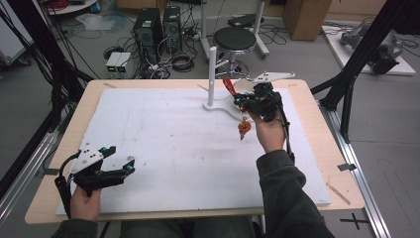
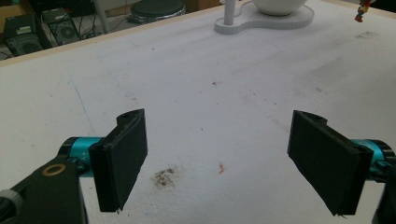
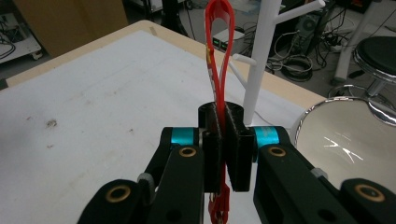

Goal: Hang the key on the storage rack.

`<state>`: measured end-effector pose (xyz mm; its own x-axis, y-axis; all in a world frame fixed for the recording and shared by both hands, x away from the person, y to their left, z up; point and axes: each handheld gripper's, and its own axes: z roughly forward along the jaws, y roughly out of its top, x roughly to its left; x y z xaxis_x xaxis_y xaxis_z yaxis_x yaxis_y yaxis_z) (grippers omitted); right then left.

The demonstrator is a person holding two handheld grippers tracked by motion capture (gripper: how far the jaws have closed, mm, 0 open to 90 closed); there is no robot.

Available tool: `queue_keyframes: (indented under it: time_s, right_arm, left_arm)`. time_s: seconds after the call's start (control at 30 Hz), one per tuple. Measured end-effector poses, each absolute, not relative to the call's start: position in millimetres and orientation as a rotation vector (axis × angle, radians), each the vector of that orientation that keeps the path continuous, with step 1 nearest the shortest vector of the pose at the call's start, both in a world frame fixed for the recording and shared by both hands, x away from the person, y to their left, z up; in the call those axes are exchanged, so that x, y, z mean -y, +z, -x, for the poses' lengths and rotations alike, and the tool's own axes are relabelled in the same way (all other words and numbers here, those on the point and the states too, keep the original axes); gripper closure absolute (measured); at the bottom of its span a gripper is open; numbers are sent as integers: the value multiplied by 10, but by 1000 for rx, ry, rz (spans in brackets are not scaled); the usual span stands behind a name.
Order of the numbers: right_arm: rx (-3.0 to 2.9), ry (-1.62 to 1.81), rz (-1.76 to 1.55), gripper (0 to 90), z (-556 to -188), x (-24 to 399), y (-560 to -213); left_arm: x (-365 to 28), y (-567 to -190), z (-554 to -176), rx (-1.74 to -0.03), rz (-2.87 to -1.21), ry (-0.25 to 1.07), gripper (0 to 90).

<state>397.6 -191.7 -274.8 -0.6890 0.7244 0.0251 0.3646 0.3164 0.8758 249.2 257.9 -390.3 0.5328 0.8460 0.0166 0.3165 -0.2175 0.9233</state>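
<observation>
The right gripper was clenched on a red strap, the pads pinching both sides of the loop low down so that the open end stood up above the jaws. A small charm hung below the grip, clear of the table, its weight keeping the strap taut. In the right gripper view the loop stood upright just in front of the white stand and near one of its short pegs; holding the loop open and vertical appeared suited to slipping it over a peg, so hanging was judged the step in hand. Whether the loop touched the stand could not be told.

A bowl sat on the stand's base beside the post, at risk of being knocked by the gripper body.

The left gripper was released, its jaws wide apart and nothing between them, resting low on the white mat well apart from the work, presumably parked to keep clear.
</observation>
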Motion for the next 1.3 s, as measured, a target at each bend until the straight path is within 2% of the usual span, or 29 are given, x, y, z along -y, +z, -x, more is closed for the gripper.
queue_keyframes:
  time_s: [1.3]
  right_arm:
    - [-2217,1256,-1011,863,-4456,1514,-2803]
  left_arm:
    - [-2601,-3897,-2485,-969,-1772,676,205]
